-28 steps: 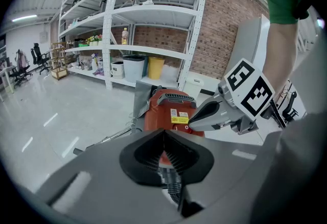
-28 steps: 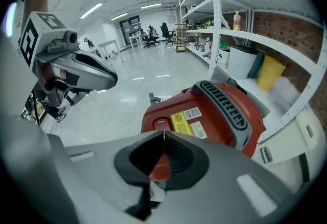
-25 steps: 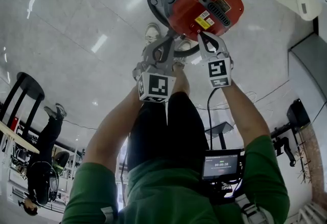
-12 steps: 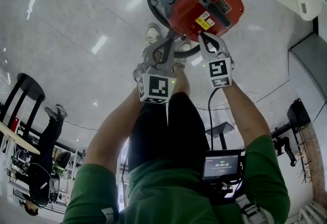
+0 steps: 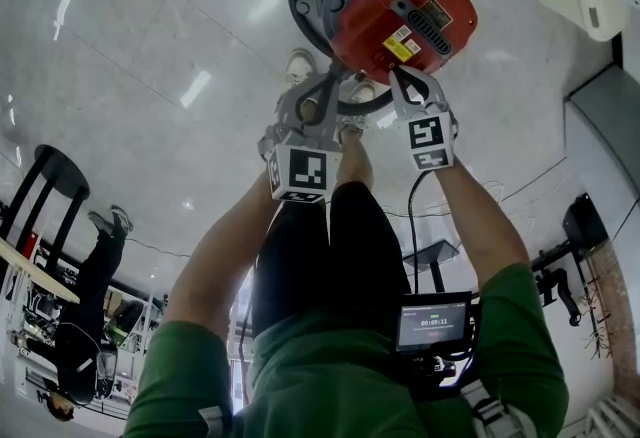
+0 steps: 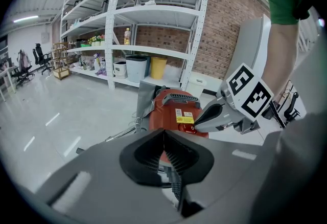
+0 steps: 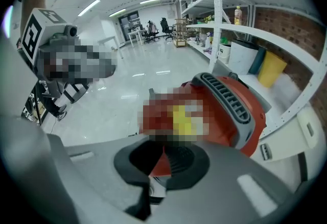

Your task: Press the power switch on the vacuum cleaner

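Polished floor [image 5: 150,46], red vacuum cleaner [image 5: 400,11]; my right gripper [image 5: 403,78] and left gripper [image 5: 325,86] closed, blunt tips for pressing

1. The vacuum cleaner [image 5: 385,6] is cased in glossy red plastic, with a grey ribbed grille.
2. The floor [image 5: 150,56] is finished smooth and polished, and lights are mirrored in it.
3. The left gripper [image 6: 163,136] and right gripper [image 7: 162,151] are moulded in matt grey plastic; their pads [image 6: 176,159] are faced with black, ribbed, rubber-like material.
4. The shelving [image 6: 153,10] is made of white-painted metal.
5. The wall [image 6: 225,34] is laid in rough brick.
6. The sleeves [image 5: 190,366] are cut from matt green cloth.
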A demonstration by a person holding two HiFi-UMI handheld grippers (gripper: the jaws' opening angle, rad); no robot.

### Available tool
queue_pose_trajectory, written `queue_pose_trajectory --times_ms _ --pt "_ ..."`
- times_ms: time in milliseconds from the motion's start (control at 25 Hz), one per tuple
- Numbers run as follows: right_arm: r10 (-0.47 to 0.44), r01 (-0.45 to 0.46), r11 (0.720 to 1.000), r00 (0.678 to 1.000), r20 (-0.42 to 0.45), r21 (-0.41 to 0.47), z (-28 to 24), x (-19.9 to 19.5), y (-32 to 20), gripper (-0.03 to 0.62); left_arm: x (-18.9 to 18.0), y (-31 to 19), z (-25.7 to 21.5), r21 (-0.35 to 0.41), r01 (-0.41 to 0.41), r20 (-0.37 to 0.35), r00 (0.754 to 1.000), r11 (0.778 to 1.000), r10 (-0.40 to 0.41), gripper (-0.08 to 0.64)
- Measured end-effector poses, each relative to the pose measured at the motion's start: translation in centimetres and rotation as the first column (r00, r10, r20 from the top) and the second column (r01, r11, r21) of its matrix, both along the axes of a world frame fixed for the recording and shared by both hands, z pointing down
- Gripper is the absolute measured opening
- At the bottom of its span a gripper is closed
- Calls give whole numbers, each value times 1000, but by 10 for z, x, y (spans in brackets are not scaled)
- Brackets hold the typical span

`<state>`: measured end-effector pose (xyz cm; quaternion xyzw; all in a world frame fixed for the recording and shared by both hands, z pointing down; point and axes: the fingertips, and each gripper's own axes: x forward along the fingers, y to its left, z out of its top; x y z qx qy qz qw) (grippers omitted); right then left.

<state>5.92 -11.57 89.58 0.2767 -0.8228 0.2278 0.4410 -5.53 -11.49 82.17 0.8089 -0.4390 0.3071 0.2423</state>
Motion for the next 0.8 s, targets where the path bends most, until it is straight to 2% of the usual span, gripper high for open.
queue_pose_trajectory --times_ms 560,800 --pt "-7 7 1000 1000 2 -23 -3 0 -1 12 -4 -2 -7 2 -12 17 1000 1000 12 8" --pt "-9 9 1000 1000 7 9 -27 5 -10 12 -4 -4 -22 21 -35 28 999 999 34 8"
